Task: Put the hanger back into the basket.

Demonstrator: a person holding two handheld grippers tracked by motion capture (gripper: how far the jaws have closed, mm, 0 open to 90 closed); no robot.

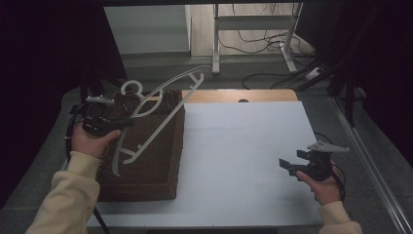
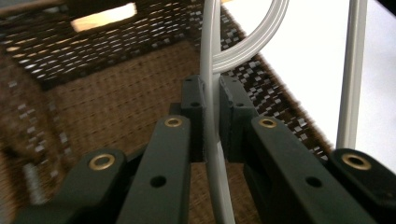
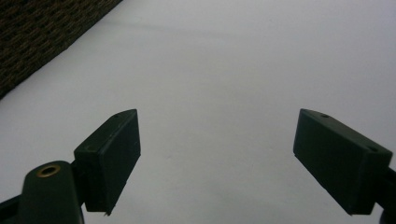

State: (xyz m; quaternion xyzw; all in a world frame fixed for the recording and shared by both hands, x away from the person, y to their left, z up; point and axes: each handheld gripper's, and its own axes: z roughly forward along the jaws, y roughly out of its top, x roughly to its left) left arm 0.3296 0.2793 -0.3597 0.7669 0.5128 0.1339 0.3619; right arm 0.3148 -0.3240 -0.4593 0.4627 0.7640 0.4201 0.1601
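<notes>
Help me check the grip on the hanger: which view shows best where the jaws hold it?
The left gripper view: the left gripper has its jaws shut on a thin bar of the white hanger, seen close up over the basket. The high view shows the whole hanger but hides the contact. The right gripper view shows open jaws over the table.

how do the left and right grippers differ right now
The left gripper is shut on the white hanger, while the right gripper is open with nothing between its jaws. The left gripper is held over the brown woven basket; the right gripper hovers over the bare white table near its right edge. Both are black two-jaw tools, each held in one hand.
</notes>
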